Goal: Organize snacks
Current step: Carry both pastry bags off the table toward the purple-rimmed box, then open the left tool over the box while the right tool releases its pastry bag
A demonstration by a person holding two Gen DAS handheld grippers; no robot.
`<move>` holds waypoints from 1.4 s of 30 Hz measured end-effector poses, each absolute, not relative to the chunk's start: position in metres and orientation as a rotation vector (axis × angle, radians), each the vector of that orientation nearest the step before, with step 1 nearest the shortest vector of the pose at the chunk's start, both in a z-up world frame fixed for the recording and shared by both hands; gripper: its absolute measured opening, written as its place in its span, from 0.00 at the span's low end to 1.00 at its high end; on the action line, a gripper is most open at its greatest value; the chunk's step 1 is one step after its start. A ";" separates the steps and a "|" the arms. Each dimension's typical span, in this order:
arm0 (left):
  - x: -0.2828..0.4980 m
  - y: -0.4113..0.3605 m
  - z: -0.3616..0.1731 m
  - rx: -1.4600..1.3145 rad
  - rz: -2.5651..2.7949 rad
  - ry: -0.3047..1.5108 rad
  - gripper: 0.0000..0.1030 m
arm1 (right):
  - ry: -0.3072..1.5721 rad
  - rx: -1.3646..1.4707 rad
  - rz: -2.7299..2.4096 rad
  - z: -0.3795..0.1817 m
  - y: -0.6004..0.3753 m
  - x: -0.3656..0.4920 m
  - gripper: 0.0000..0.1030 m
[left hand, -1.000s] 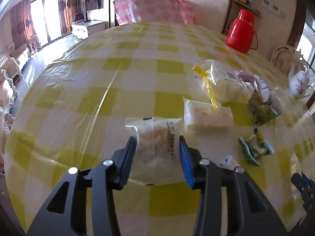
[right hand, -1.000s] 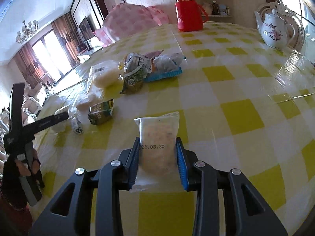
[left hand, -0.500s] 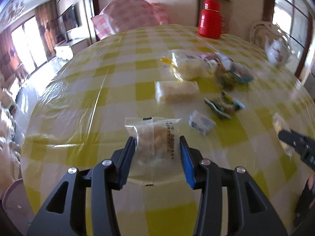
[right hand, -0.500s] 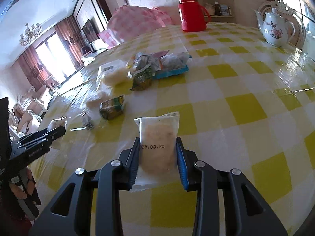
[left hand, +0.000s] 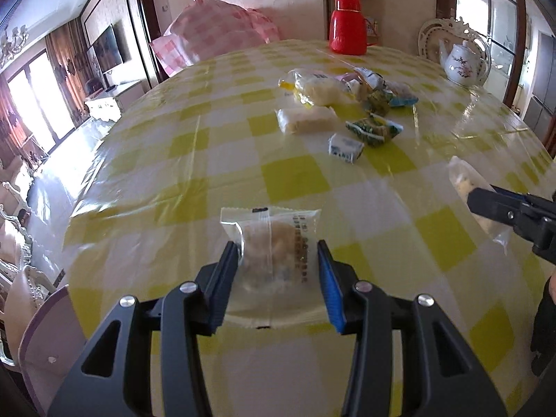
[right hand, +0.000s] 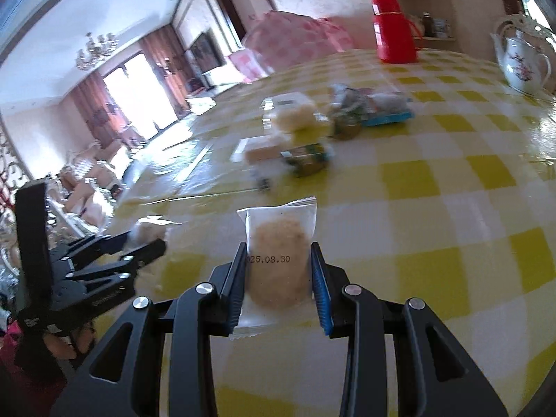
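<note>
While both tools hang above the yellow-and-white checked tablecloth [left hand: 295, 180], each carries a load: the left gripper [left hand: 278, 271] is clamped on a clear-wrapped pale pastry packet [left hand: 274, 243], and the right gripper [right hand: 278, 271] pinches a white date-stamped biscuit packet [right hand: 278, 253]. Beyond them, on the near side of the red thermos flask [left hand: 347, 27], lies the loose pile of snack packets [left hand: 347, 111], with a white floral teapot [left hand: 462, 62] to the flask's right. The step in hand looks like carrying. Next, each packet probably needs lowering beside that pile, short of the flask, then releasing without scattering its neighbours.
</note>
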State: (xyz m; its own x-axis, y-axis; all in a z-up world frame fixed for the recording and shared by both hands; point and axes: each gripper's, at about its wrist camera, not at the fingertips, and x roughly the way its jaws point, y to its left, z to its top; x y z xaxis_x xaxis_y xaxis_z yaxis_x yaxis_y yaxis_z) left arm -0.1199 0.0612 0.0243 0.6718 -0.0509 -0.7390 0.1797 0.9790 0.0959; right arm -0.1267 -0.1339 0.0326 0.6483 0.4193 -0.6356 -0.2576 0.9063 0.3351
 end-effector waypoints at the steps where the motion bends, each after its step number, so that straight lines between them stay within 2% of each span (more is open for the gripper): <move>1: -0.123 0.064 0.025 0.171 -0.127 0.821 0.45 | 0.773 0.222 0.406 0.033 -0.127 -0.131 0.33; 17: -0.184 0.129 0.027 0.168 -0.056 0.789 0.45 | 0.780 0.161 0.564 0.037 -0.043 -0.175 0.33; 28: -0.219 0.203 0.024 0.082 0.042 0.805 0.45 | 0.803 0.064 0.655 0.035 0.024 -0.203 0.33; 42: -0.234 0.274 0.022 0.080 0.165 0.843 0.45 | 0.801 -0.102 0.824 0.034 0.114 -0.257 0.33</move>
State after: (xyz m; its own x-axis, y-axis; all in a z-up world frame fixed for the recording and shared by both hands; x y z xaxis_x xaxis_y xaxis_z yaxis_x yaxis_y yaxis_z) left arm -0.2337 0.2741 0.0221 0.6537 0.1769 -0.7358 -0.1139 0.9842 0.1354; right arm -0.2566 0.1136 0.0342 0.4095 0.6165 -0.6725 -0.6894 0.6919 0.2145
